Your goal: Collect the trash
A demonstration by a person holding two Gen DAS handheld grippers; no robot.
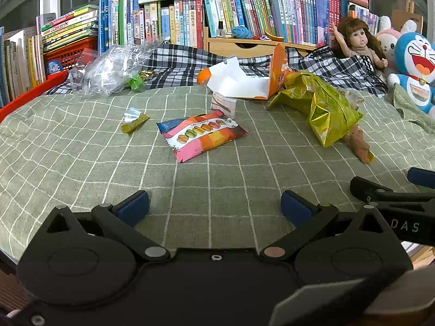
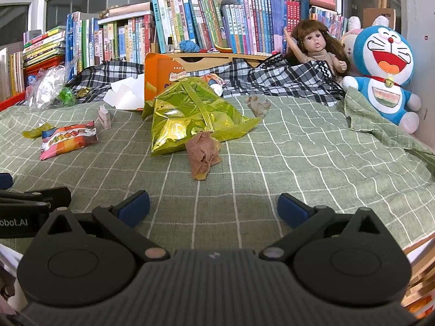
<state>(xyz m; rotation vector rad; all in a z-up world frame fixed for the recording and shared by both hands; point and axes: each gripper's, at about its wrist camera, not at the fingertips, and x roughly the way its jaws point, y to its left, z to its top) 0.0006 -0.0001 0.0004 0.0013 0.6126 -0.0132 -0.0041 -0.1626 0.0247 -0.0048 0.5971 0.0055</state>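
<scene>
Trash lies scattered on a green checked bedspread (image 1: pixel 217 179). A pink and orange macaron wrapper (image 1: pixel 202 134) lies ahead of my left gripper (image 1: pixel 214 207), which is open and empty. A small yellow-green wrapper (image 1: pixel 134 121) sits to its left. A large yellow-green foil bag (image 2: pixel 190 114) and a crumpled brown wrapper (image 2: pixel 202 153) lie ahead of my right gripper (image 2: pixel 213 209), also open and empty. An orange box with white paper (image 1: pixel 244 81) and a clear plastic bag (image 1: pixel 108 69) lie farther back. The macaron wrapper (image 2: pixel 68 138) also shows at the left of the right wrist view.
Rows of books (image 1: pixel 190 19) line the back. A doll (image 2: pixel 315 43) and a blue plush toy (image 2: pixel 386 65) sit at the right by a plaid blanket (image 2: pixel 285 81). A red basket (image 1: pixel 68 54) stands at the back left. The right gripper's side (image 1: pixel 394 198) shows at the right edge.
</scene>
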